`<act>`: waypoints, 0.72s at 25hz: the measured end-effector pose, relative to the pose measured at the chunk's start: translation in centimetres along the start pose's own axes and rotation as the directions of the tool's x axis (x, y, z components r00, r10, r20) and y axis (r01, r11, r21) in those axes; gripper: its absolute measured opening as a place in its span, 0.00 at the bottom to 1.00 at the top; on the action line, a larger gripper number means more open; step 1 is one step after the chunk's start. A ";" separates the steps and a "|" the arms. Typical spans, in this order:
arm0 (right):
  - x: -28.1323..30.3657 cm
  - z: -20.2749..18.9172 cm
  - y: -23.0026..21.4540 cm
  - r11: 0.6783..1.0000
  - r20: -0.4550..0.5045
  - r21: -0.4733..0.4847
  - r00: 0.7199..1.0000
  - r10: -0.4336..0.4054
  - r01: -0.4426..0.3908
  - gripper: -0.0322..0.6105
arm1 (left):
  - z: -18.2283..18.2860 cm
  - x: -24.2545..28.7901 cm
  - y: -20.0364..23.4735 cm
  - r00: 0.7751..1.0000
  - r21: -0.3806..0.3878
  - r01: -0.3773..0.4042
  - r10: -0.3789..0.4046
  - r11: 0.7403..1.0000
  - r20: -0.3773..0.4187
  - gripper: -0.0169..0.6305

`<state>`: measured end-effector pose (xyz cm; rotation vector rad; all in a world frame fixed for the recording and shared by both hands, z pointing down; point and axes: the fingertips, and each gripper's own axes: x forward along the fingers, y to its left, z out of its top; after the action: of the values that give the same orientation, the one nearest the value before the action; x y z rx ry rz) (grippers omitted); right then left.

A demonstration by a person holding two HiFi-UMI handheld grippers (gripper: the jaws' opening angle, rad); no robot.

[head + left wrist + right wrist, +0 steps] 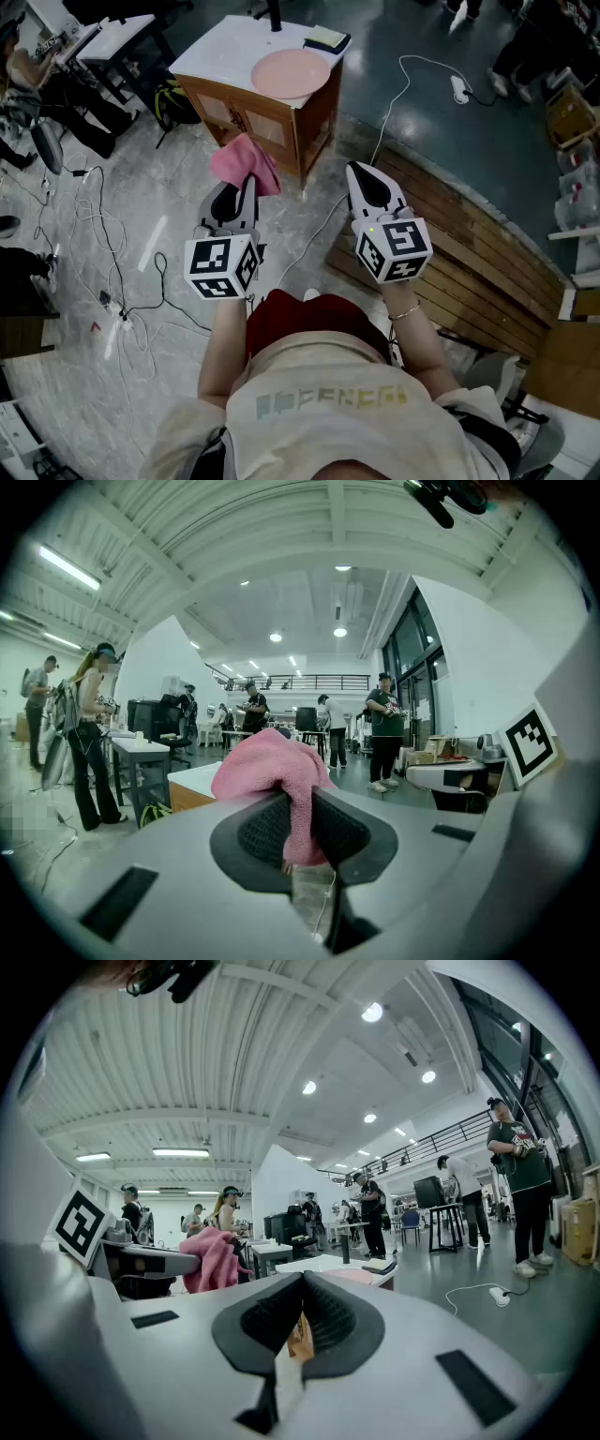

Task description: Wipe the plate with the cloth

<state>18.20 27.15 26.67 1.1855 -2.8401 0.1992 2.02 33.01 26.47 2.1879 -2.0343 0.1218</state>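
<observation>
Workshop floor around a wooden table
The table (223, 54) stands at twelve o'clock, with a dark notebook (326, 39) on its far right corner. A power strip (460, 89) lies at two o'clock, wooden slats (473, 258) at three, loose cables (101, 246) at nine.

Cloth (246, 162): pink, soft terry fabric, crumpled. It is clamped between the closed jaws of the left gripper (240, 192) and held in the air, well short of the plate. Its free part bunches above the jaw tips and droops over them (272, 761).

Plate (291, 72): round, pale pink, shallow. It lies flat and upright on the white top of a wooden cabinet (225, 52), near the front right corner. Its surface is bare.
</observation>
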 end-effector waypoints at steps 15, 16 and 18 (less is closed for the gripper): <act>2.2 0.2 -0.8 1.000 -0.006 0.029 1.000 -0.007 0.007 0.11 | 0.6 2.3 1.3 1.000 -0.005 0.024 -0.024 1.000 0.011 0.13; 2.7 0.1 -1.1 0.999 -0.009 0.033 1.000 -0.014 0.014 0.11 | 0.6 2.9 1.7 1.000 -0.006 0.026 -0.026 1.000 0.011 0.13; 3.9 0.2 -1.8 0.999 -0.012 0.040 1.000 -0.028 0.029 0.11 | 0.8 4.1 2.5 1.000 -0.009 0.028 -0.028 1.000 0.014 0.13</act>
<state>16.72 23.09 27.04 1.2270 -2.8203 0.2628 -0.20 28.64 26.46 2.2170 -2.0068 0.0945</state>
